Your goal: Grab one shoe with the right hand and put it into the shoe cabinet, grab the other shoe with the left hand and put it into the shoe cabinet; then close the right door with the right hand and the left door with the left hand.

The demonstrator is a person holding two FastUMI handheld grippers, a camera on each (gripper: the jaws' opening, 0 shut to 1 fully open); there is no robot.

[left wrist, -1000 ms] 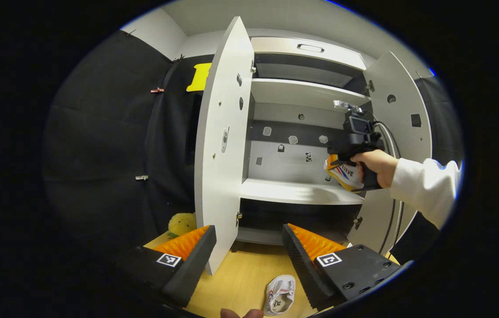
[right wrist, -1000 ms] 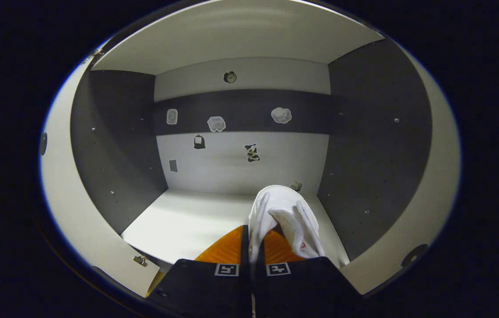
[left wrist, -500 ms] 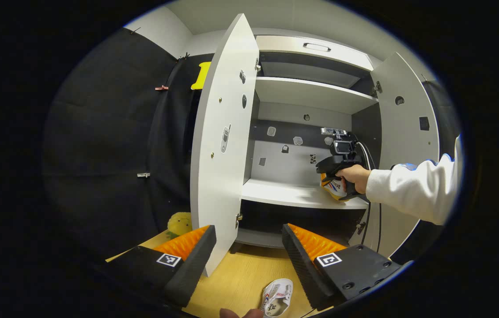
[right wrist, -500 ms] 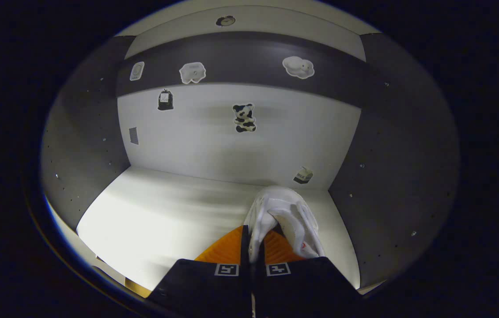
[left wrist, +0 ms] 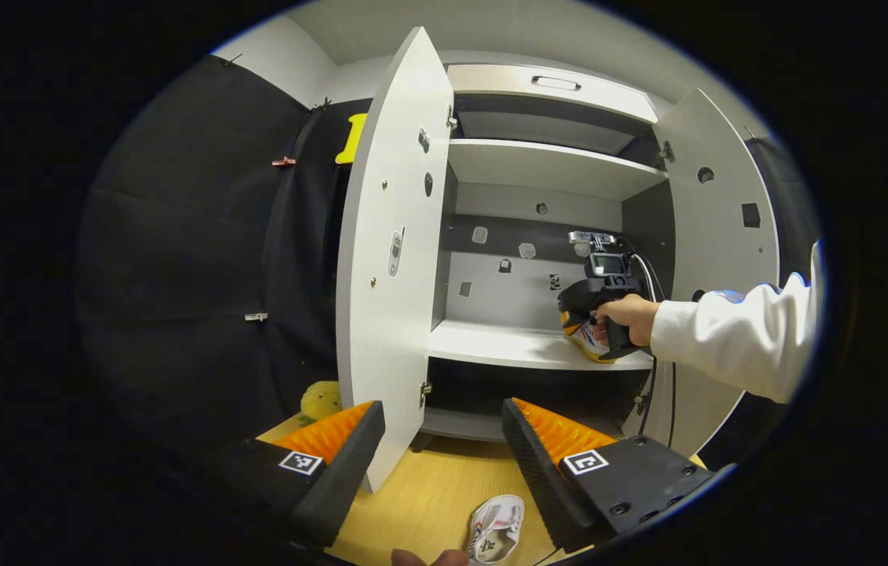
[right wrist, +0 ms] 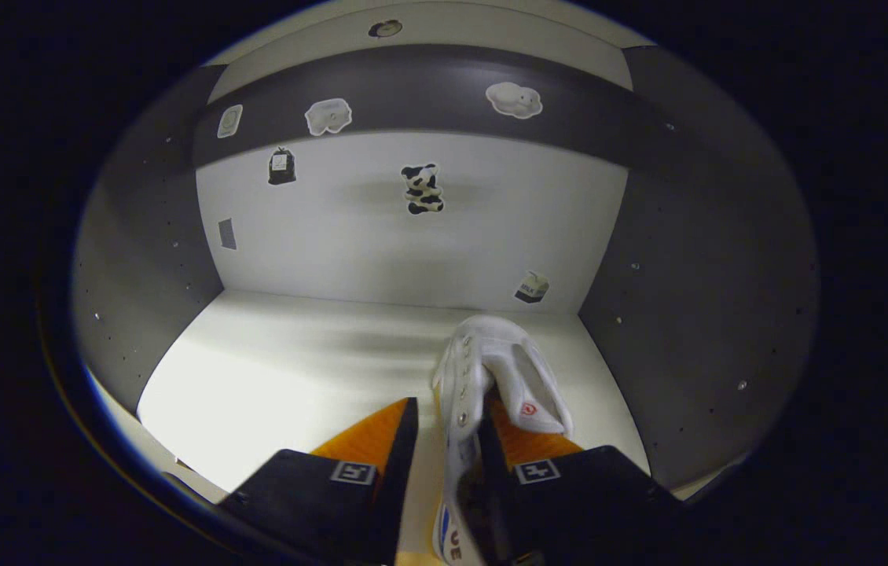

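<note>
The shoe cabinet stands with its left door (left wrist: 393, 259) and right door (left wrist: 719, 236) swung open. In the right gripper view, a white shoe (right wrist: 495, 369) rests on the middle shelf (right wrist: 295, 377) near the right wall. My right gripper (right wrist: 448, 460) is open around the shoe's side, with a gap between the left finger and the shoe. The left gripper view shows a hand holding that gripper (left wrist: 605, 287) over the same shoe (left wrist: 581, 339). My left gripper (left wrist: 440, 464) hangs open above the floor. The other white shoe (left wrist: 495, 531) lies on the floor just below its fingers.
The floor (left wrist: 428, 495) in front of the cabinet is light wood. A yellow soft toy (left wrist: 322, 397) sits on it, left of the left door. A white sleeve (left wrist: 735, 346) reaches in from the right. Stickers (right wrist: 422, 189) dot the cabinet's back wall.
My right gripper's fingers have parted and let go of the shoe, which now rests on the shelf. My left gripper has barely moved.
</note>
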